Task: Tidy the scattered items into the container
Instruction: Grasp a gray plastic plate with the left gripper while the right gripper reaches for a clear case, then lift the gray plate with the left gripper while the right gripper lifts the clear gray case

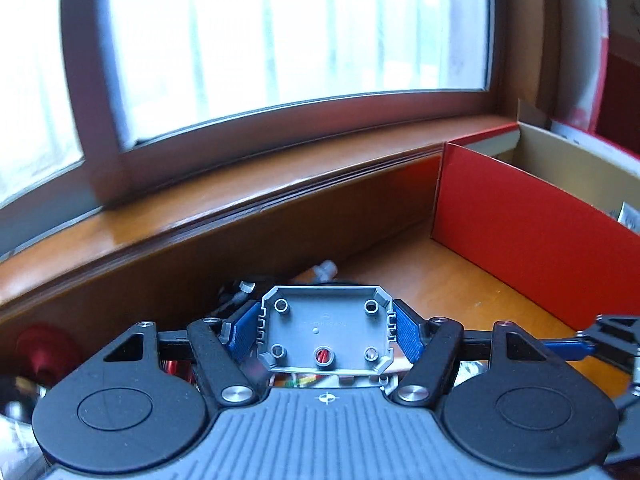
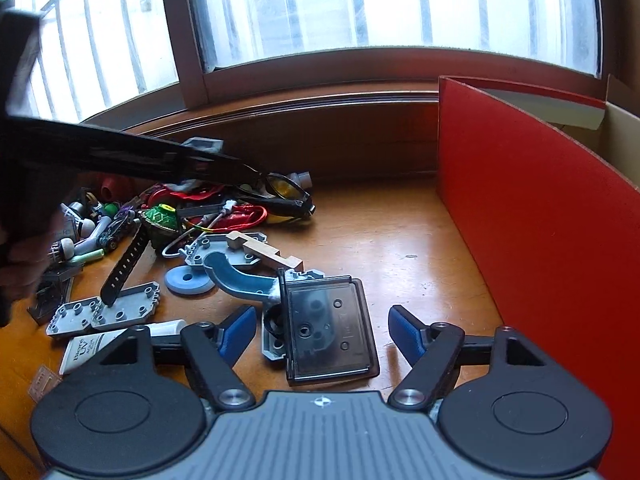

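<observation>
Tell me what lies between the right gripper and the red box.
Only bare wooden tabletop, seen in the right wrist view; the open right gripper straddles a dark clear case, left of the red box.

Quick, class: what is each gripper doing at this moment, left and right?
Left gripper: closed on a grey plastic plate, lifted above the table.
Right gripper: open, holding nothing, either side of a dark clear-lidded case on the table.

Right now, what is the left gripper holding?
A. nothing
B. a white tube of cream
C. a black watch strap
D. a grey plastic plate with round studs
D: in the left wrist view, the left gripper is shut on the grey plastic plate, a blue pad on each side.
</observation>
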Demonstrator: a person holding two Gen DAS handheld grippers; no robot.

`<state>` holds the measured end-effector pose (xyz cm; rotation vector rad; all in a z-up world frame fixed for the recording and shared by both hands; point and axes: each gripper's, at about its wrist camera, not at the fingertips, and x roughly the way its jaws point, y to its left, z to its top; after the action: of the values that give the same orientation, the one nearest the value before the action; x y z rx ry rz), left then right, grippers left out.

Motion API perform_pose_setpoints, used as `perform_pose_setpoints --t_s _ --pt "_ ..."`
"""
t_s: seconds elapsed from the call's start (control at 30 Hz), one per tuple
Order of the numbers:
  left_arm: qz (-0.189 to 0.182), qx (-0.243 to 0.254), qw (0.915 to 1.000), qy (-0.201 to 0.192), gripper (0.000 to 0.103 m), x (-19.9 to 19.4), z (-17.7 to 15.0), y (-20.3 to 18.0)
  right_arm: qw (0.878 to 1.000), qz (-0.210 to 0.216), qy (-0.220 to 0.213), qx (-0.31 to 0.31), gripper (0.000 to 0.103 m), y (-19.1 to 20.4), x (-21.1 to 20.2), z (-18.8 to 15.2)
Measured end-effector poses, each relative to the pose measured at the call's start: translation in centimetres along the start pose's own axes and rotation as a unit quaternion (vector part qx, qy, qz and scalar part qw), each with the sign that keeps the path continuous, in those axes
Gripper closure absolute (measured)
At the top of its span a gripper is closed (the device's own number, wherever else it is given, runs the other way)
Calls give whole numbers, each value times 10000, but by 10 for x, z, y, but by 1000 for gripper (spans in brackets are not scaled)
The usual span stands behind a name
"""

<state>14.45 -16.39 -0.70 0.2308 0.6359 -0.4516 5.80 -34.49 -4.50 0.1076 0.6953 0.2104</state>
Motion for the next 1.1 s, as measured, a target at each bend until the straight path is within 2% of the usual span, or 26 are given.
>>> perform_pose_setpoints --t_s 0.07,0.13,0.17,0.2,0.67,1.1 --pt "11 -79 10000 40 34 -7 -3 2 9999 77 28 83 33 -3 3 -1" --pt "22 -158 9998 81 34 -13 -6 4 9997 196 29 175 40 -7 4 -3" --pt "27 -197 9998 101 34 -16 -8 5 9996 205 6 189 48 -7 3 -3" --pt "33 -237 9996 121 34 -20 -9 6 9996 196 -1 187 50 -7 2 -3" --pt "-68 -333 9994 74 34 -48 -20 1 9984 -28 -417 -391 50 20 -36 3" --pt "-111 -290 9995 -100 34 -82 -28 -19 9976 -61 -642 -237 50 19 -79 -1"
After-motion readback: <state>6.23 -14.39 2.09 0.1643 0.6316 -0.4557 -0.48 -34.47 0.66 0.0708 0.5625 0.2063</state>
